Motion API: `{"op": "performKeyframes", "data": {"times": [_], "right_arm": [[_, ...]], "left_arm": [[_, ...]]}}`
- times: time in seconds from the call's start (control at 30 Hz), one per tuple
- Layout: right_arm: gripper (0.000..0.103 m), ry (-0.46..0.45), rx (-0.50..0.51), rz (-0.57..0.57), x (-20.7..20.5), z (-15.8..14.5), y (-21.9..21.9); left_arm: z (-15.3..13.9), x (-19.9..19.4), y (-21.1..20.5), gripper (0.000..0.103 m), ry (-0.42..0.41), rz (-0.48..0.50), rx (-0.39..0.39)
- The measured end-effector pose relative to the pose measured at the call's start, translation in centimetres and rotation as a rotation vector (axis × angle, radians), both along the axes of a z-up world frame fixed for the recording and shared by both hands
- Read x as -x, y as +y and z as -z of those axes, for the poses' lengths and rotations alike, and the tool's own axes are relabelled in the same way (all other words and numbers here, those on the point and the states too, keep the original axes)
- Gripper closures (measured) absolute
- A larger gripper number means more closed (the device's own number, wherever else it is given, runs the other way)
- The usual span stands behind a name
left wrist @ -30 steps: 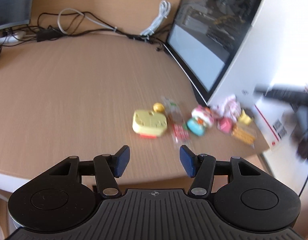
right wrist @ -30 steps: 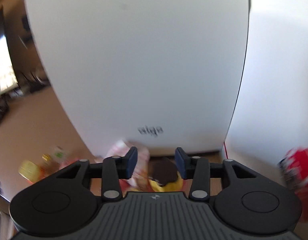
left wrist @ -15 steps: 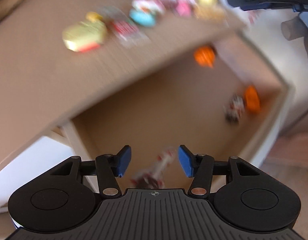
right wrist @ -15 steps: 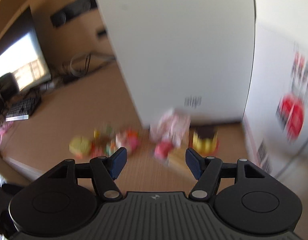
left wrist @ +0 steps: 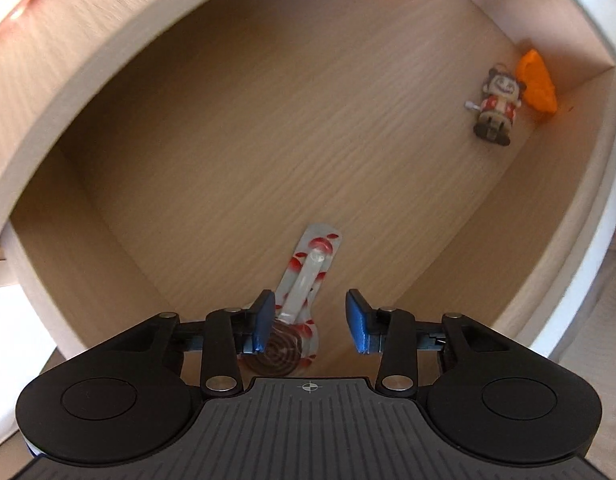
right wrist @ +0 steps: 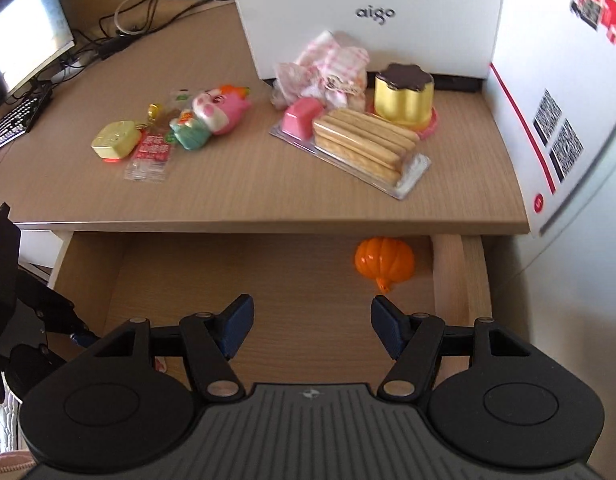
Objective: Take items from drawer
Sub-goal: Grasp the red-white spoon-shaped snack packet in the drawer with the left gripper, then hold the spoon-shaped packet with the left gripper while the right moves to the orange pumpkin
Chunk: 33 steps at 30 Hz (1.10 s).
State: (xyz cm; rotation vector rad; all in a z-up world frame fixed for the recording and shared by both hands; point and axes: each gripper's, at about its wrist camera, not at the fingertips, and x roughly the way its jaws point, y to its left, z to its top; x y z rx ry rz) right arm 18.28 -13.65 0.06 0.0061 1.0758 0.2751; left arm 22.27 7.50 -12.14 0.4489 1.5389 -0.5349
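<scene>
The left gripper point(left wrist: 310, 322) points down into the open drawer point(left wrist: 556, 216), jaws closing around a wrapped lollipop point(left wrist: 304, 292) without pinching it. The right gripper point(right wrist: 311, 330) hovers, jaws wide and empty, near an orange pumpkin point(right wrist: 384, 263).

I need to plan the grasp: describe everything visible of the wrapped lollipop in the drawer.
The lollipop lies flat on the wooden drawer floor, near one side wall. A dark brown spiral disc sits at the near end, a pale stick runs away from it, and clear wrapping printed with red spots covers both. The left gripper hangs above with jaws closing; the disc and lower stick sit beside one blue pad, which partly hides them. Contact cannot be confirmed.
</scene>
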Motion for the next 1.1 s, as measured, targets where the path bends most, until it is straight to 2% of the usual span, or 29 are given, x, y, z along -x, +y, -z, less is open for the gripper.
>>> {"op": "performKeyframes", "data": {"times": [0.23,0.3,0.47,0.67,0.8,0.87,0.97,1.1], "right_arm": [[0.036,0.014,0.015,0.007,-0.1,0.7,-0.3],[0.036,0.032,0.026,-0.001,-0.1,1.3,-0.2],[0.036,0.078,0.032,-0.043,0.8,2.5,0.9],[0.036,0.124,0.022,-0.139,3.7,3.5,2.6],[0.036,0.153,0.031,-0.184,5.9,4.1,3.1],[0.036,0.136,0.016,-0.157,6.6,3.9,2.7],[0.036,0.147,-0.044,-0.13,7.1,3.6,1.6],[0.036,0.166,-0.103,-0.099,7.6,3.6,0.5]], "left_arm": [[1.8,0.9,0.7,0.066,0.005,-0.019,-0.036],[2.0,1.2,0.9,0.08,-0.013,-0.017,-0.047],[1.8,1.2,2.2,0.088,-0.043,-0.063,-0.027],[1.5,1.1,3.4,0.09,-0.063,-0.165,0.05],[1.6,1.9,3.3,0.09,-0.057,-0.174,0.089],[1.5,2.6,3.3,0.09,-0.061,-0.167,0.092],[1.4,2.1,3.5,0.09,-0.058,-0.178,0.105],[1.3,3.5,3.7,0.089,-0.052,-0.161,0.123]]}}
